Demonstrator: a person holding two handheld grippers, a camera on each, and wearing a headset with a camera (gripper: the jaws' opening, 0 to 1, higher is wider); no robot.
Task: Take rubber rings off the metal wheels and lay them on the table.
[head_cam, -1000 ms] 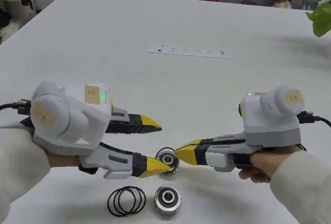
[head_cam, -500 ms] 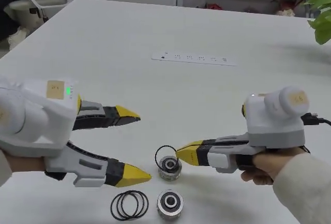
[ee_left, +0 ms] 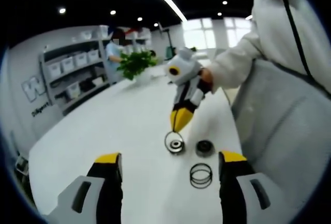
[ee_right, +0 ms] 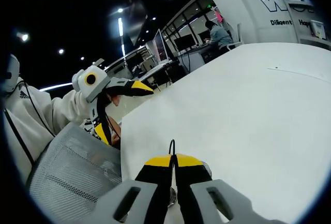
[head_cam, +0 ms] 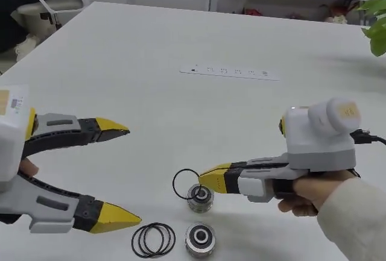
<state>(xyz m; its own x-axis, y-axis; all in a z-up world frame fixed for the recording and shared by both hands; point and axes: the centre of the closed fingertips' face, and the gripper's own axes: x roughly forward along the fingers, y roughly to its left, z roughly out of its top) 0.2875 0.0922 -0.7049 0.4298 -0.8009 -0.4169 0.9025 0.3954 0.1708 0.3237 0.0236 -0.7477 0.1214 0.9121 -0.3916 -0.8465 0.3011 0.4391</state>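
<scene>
The white table (head_cam: 151,44) bears a power strip (head_cam: 229,72), rubber rings (head_cam: 153,238), a near wheel (head_cam: 199,237), a far wheel (head_cam: 200,196).

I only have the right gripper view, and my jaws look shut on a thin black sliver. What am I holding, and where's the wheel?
Observer: In the head view the right gripper pinches a rubber ring, a full loop sticking out from its tips.
Operator: And the wheel?
Observer: A wheel stands on the table just below those tips. The loop overlaps its top, so I cannot tell whether it is clear.
Operator: Anything else nearby?
Observer: A second wheel sits nearer you, with a pile of loose rings beside it, towards the open left gripper.
</scene>
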